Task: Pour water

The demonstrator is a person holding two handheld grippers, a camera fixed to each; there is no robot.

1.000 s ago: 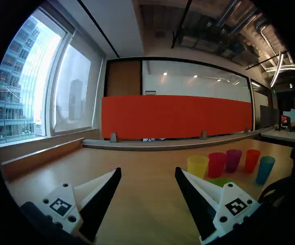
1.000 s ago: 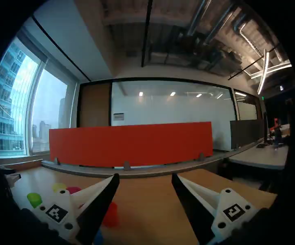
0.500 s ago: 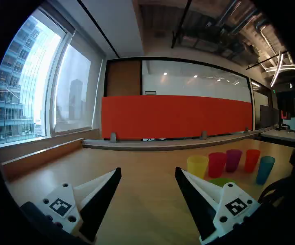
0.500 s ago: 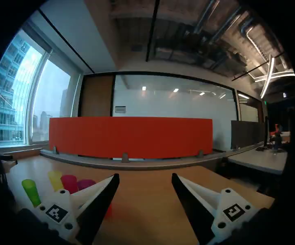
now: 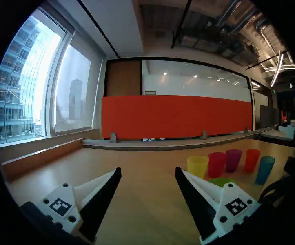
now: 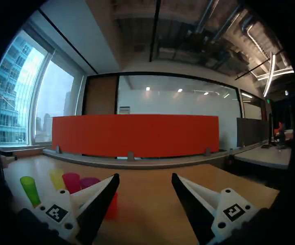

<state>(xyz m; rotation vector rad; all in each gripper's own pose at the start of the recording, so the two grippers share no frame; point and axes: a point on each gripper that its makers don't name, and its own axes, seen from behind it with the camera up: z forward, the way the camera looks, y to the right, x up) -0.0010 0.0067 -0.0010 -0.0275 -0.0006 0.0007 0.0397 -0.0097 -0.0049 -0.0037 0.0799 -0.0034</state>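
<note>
In the left gripper view, your left gripper (image 5: 147, 169) has its 2 fingers spread wide with nothing between them, above the wooden table (image 5: 147, 212). Just past its right-hand finger sits the green cup (image 5: 221, 181), its lower part hidden by that finger. Behind it 5 more cups stand close together in a loose row: the yellow cup (image 5: 197, 166), red cup (image 5: 217, 164), purple cup (image 5: 233, 160) and orange cup (image 5: 252, 160), with the teal cup (image 5: 265, 169) a little nearer at the row's right end. All of them are upright on the table, apart from your fingers.

In the right gripper view, your right gripper (image 6: 145, 176) is spread just as wide and empty. The cups lie off to its lower left, the orange one half hidden behind the left-hand finger.

Farther back, a long orange-red partition (image 5: 176, 116) runs along the table's far edge. A glass wall stands behind it, and tall windows (image 5: 29, 94) are on the left.
</note>
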